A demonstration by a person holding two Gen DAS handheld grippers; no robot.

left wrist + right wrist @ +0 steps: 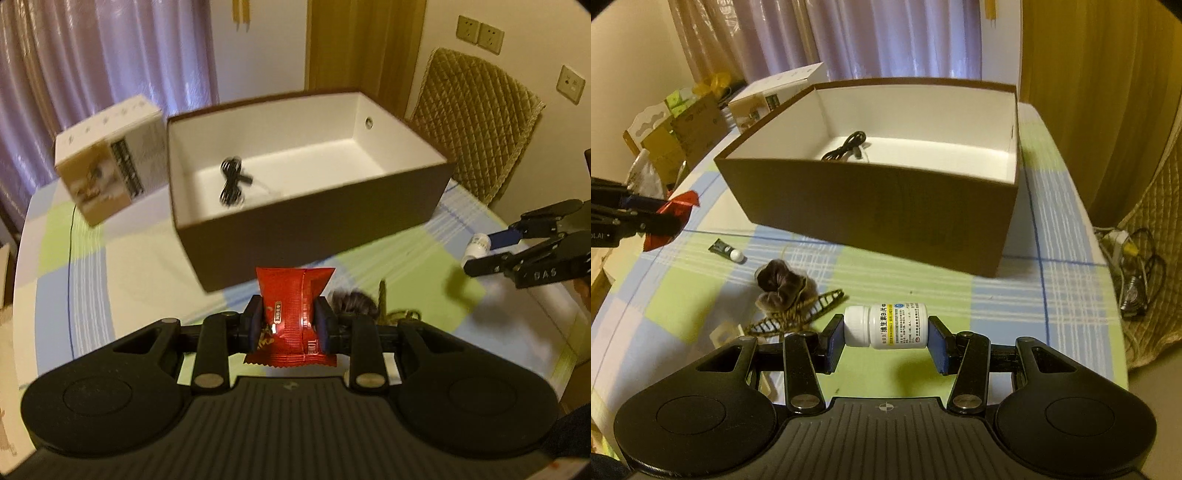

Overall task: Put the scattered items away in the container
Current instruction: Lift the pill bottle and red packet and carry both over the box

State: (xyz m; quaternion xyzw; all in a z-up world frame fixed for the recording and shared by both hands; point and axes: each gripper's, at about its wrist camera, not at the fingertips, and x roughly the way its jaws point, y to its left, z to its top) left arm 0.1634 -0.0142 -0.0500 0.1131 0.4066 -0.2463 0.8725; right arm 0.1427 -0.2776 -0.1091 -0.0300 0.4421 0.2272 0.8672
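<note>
Left gripper (289,320) jaws clamped on red snack packet (291,306); right gripper (885,338) jaws grasping white pill bottle (886,325). Both held above counter (1004,295), near brown box (879,210) containing black cable (846,147).

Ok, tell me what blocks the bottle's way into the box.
Nothing visible does. The right tool holds the pill bottle short of the box, whose near wall it must clear; only a cable lies inside.
</note>
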